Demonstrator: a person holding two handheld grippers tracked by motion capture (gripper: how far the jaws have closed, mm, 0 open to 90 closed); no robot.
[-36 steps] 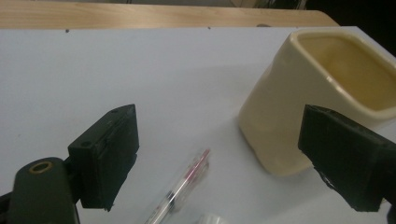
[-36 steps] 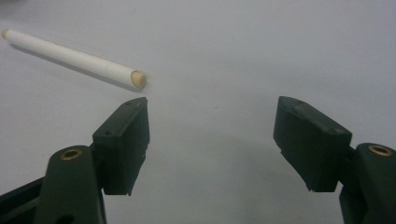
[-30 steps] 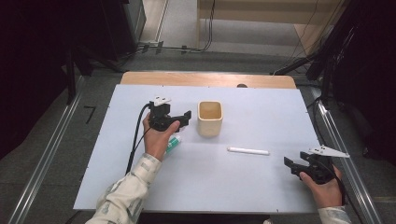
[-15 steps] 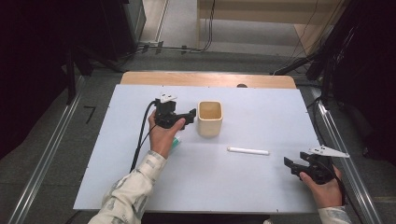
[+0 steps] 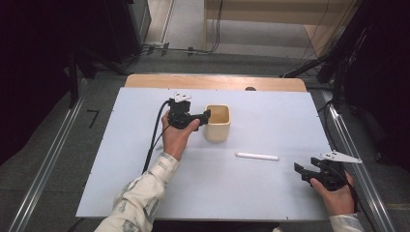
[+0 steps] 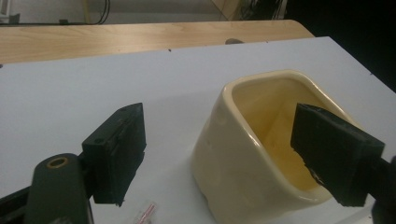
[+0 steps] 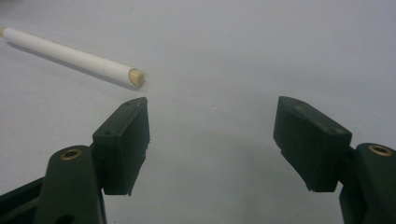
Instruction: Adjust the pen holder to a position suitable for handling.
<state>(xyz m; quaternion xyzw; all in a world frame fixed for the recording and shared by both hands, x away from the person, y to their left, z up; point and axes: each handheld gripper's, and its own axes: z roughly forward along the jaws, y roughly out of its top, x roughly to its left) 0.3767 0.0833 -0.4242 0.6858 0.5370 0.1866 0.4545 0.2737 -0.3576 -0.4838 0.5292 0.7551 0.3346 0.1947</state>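
1. The cream, square-mouthed ceramic cup [image 5: 217, 123] stands upright near the middle of the white table mat [image 5: 121, 169], towards the far side.
2. The left gripper [image 6: 212, 154] straddles the cup's left wall: one jaw outside it, the other over the mouth. Its jaws have just been closing a little, yet stand wide and not visibly pressing.
3. The step in hand looks like seizing the cup; next, close fully on the wall.
4. The right gripper [image 7: 212, 144] hangs wide open and empty, near the white stick [image 7: 70, 56].
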